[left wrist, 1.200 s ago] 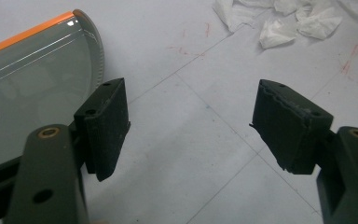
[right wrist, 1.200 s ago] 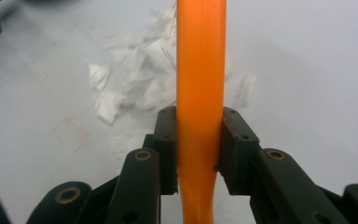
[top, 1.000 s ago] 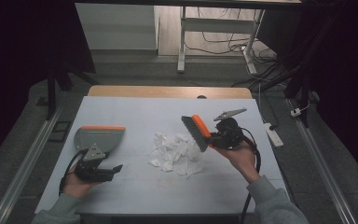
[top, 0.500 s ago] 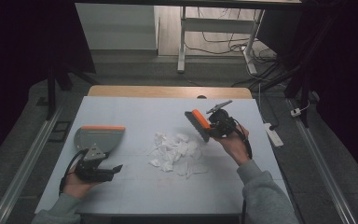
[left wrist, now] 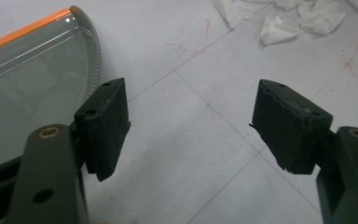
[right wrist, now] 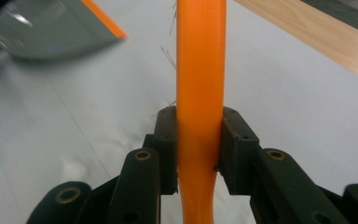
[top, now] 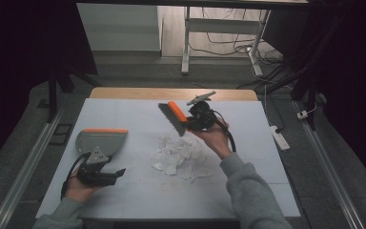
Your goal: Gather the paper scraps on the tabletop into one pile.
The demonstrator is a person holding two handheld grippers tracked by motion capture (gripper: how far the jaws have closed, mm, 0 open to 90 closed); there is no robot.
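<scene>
An orange hand brush with dark bristles hangs in the air above the table's far middle. My right gripper is shut on its orange handle, both jaws pressed against it. A pile of crumpled white paper scraps lies on the white table cover, just below and nearer than the brush. At the left lies a grey dustpan with an orange lip. My left gripper rests low on the table beside the dustpan, jaws wide apart and empty; its own view shows scraps at the top right.
The white cover spreads over a wooden table whose bare edge runs along the far side. Metal rails line both sides on the floor. A table frame and cables stand beyond the far edge.
My right hand has carried the brush up and away from me, toward the far middle of the table. The left gripper and dustpan have stayed put.
</scene>
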